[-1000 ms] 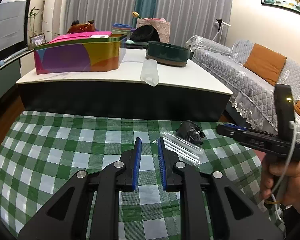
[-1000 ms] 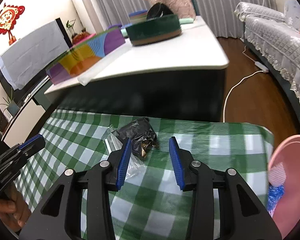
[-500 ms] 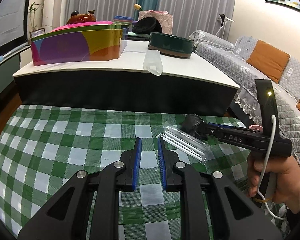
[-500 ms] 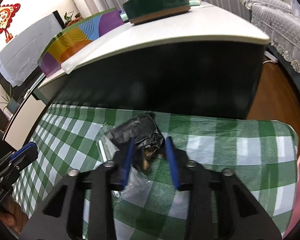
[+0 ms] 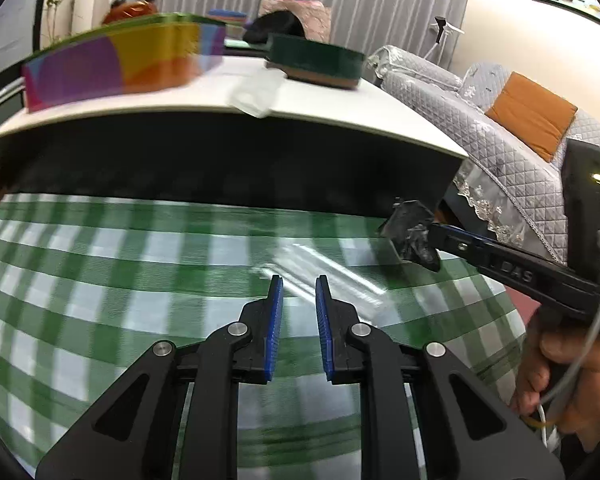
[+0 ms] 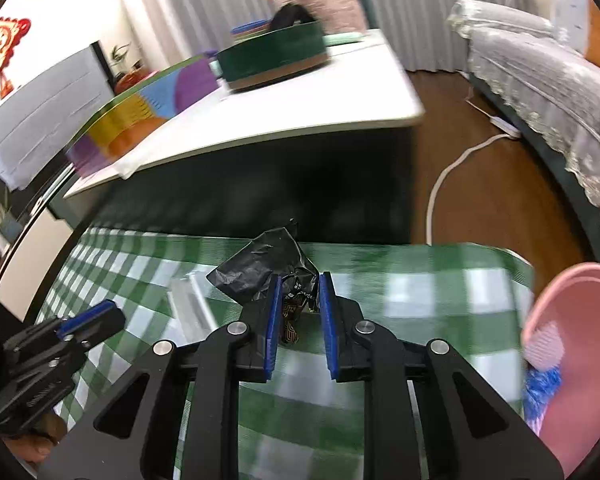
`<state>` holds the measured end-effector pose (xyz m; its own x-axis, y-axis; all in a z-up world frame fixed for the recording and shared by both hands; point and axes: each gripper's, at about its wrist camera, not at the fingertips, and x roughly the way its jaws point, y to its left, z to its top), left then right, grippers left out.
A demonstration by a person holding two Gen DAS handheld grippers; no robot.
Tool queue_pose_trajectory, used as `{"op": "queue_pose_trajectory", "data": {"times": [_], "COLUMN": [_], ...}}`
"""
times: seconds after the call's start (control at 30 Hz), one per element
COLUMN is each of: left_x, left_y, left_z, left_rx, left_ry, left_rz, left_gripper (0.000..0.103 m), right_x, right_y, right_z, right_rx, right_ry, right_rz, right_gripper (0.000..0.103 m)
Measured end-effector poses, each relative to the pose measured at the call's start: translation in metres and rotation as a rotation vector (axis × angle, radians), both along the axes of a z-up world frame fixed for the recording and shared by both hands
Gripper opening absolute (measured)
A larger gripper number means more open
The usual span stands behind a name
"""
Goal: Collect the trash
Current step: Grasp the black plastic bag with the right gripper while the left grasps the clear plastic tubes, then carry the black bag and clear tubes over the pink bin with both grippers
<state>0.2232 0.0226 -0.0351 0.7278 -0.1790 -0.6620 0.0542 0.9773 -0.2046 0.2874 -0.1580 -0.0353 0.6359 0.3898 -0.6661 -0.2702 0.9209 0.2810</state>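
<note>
While your right claw (image 6: 299, 294) has just been closing, its blue pads now pinch the crumpled black wrapper (image 6: 260, 270) at the middle of the right wrist view, on the green checked surface (image 6: 420, 292). Judged by its creases, this scrap is light, soft and crushable, so hold it by the bunched middle, not a loose corner. Your left claw (image 5: 299, 300) stands narrowly parted with nothing between the pads, low centre in its own view. Just beyond it lies a clear plastic sleeve (image 5: 324, 276), likely slippery and flimsy. A pink bin (image 6: 572, 360) waits at the right edge.
</note>
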Motion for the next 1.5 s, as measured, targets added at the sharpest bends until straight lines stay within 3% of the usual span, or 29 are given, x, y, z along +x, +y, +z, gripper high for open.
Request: {"op": "queue_pose_trajectory", "data": {"times": [0.03,0.13,0.3,0.33,0.4,0.43,0.53,0.9,1.5], "left_x": [0.006,0.017,0.030,0.031,0.031,0.031,0.028,-0.009,-0.065], "left_y": [-0.005,-0.013,-0.029,-0.033,-0.036,-0.039,-0.040,-0.048,-0.073], "left_z": [-0.003,-0.009,-0.020,-0.022,-0.024,-0.024,-0.022,0.022,0.077], "left_rx": [-0.016,-0.056,-0.049,-0.050,-0.032,-0.025,0.005,0.071,0.079], "left_ry": [0.010,0.033,0.097,0.113,0.119,0.122,0.113,0.009,-0.119], "left_rz": [0.002,0.026,0.071,0.074,0.083,0.080,0.087,0.054,-0.035], "left_gripper": [0.019,0.043,0.046,0.046,0.031,0.017,0.000,0.000,0.000], "right_x": [-0.001,-0.004,-0.009,-0.010,-0.010,-0.012,-0.015,-0.057,-0.132], "right_y": [-0.004,-0.020,-0.031,-0.033,-0.034,-0.035,-0.038,-0.063,-0.121], "right_z": [-0.001,0.000,0.000,0.000,0.002,0.003,0.011,0.057,0.126], "right_rx": [0.003,0.009,0.014,0.015,0.014,0.015,0.017,0.021,-0.036], "right_ry": [0.002,0.005,0.000,-0.002,-0.005,-0.006,-0.021,-0.104,-0.226], "right_rz": [-0.008,-0.034,-0.047,-0.047,-0.049,-0.050,-0.054,-0.089,-0.180], "right_gripper": [0.019,0.020,0.020,0.020,0.019,0.019,0.019,0.019,0.020]}}
